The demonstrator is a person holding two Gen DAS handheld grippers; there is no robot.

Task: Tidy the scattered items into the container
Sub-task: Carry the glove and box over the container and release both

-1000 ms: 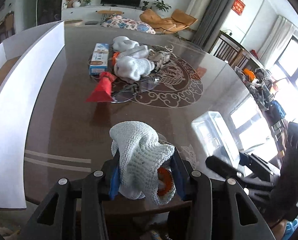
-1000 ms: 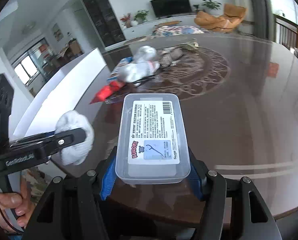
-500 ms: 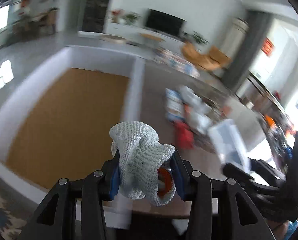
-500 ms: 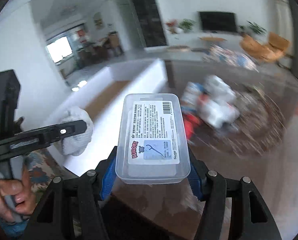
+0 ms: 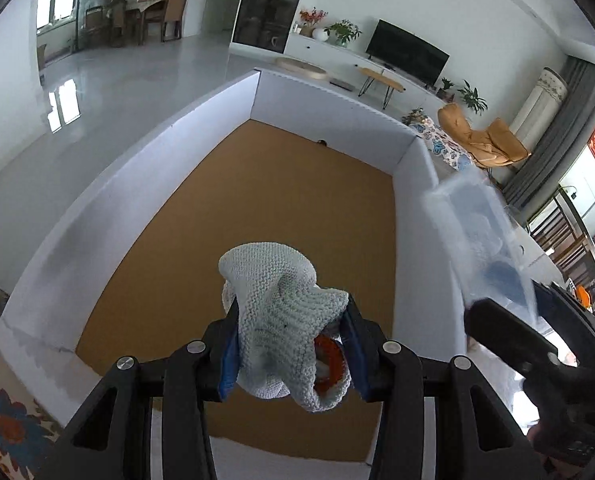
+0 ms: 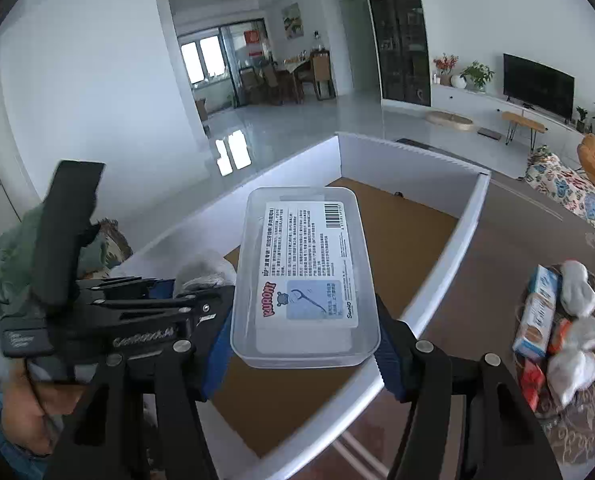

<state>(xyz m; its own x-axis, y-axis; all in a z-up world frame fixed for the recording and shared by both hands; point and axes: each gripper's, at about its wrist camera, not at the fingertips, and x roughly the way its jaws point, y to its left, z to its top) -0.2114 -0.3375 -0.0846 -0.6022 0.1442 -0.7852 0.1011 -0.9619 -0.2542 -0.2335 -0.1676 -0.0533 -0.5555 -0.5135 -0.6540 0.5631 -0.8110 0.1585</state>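
Note:
My left gripper (image 5: pixel 291 344) is shut on a white knitted glove (image 5: pixel 281 316) with an orange patch and holds it above the brown floor of the big white-walled box (image 5: pixel 201 264). My right gripper (image 6: pixel 303 344) is shut on a clear plastic floss-pick box (image 6: pixel 307 280) and holds it over the near right wall of the white box (image 6: pixel 437 288). In the left wrist view the clear box (image 5: pixel 481 240) shows blurred at the right. In the right wrist view the left gripper (image 6: pixel 201 292) sits just to the left with the glove.
On the brown table (image 6: pixel 493 264) to the right lie a blue-white carton (image 6: pixel 537 312), several white gloves (image 6: pixel 577 332) and a red item (image 6: pixel 535 384). A patterned rug (image 5: pixel 1 412) lies at the box's left. The room has chairs and a TV behind.
Both grippers have swung left from the table to over the white box, each with its item still held. The pile of items now sits far right.

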